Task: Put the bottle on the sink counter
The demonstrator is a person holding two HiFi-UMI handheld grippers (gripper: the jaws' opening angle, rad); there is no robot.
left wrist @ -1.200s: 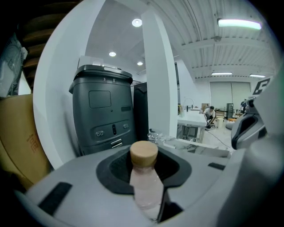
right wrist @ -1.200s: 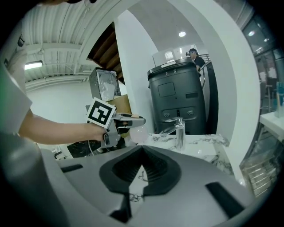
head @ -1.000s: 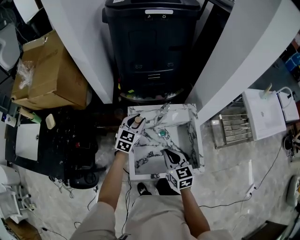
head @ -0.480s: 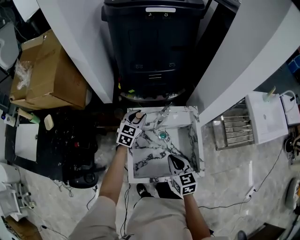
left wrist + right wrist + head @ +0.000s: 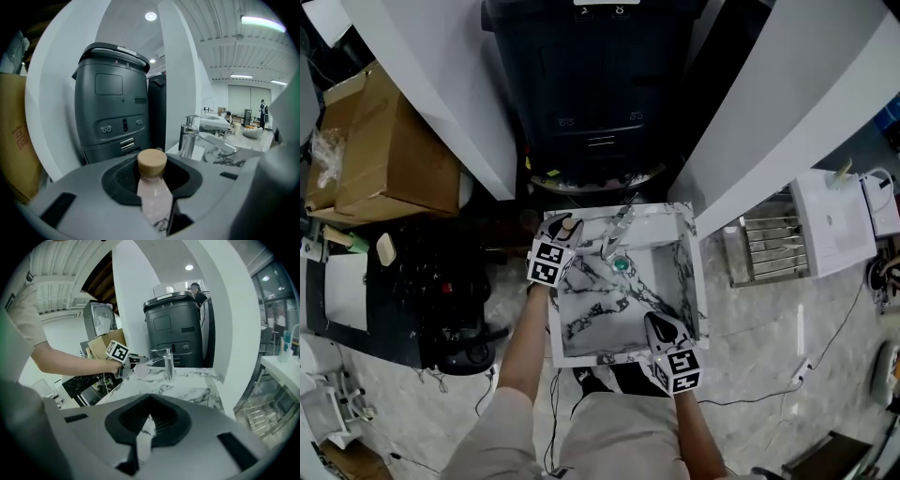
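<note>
My left gripper (image 5: 563,228) is shut on a small pale pink bottle (image 5: 153,199) with a tan cap (image 5: 151,162); the bottle stands upright between the jaws. In the head view the bottle (image 5: 567,225) hangs over the far left corner of the marble sink counter (image 5: 558,323), left of the chrome faucet (image 5: 617,230). The right gripper view shows the bottle (image 5: 140,368) just above the counter top. My right gripper (image 5: 657,324) is shut and empty, over the counter's near right rim.
A green drain (image 5: 622,265) sits in the basin. Behind the sink stands a tall dark bin (image 5: 600,84) between two white pillars. A cardboard box (image 5: 384,150) and a black table (image 5: 441,281) are at the left, a wire rack (image 5: 773,248) at the right.
The left gripper has carried the bottle a little farther toward the counter's far left corner. The right gripper has drawn back from the basin to the near right rim.
</note>
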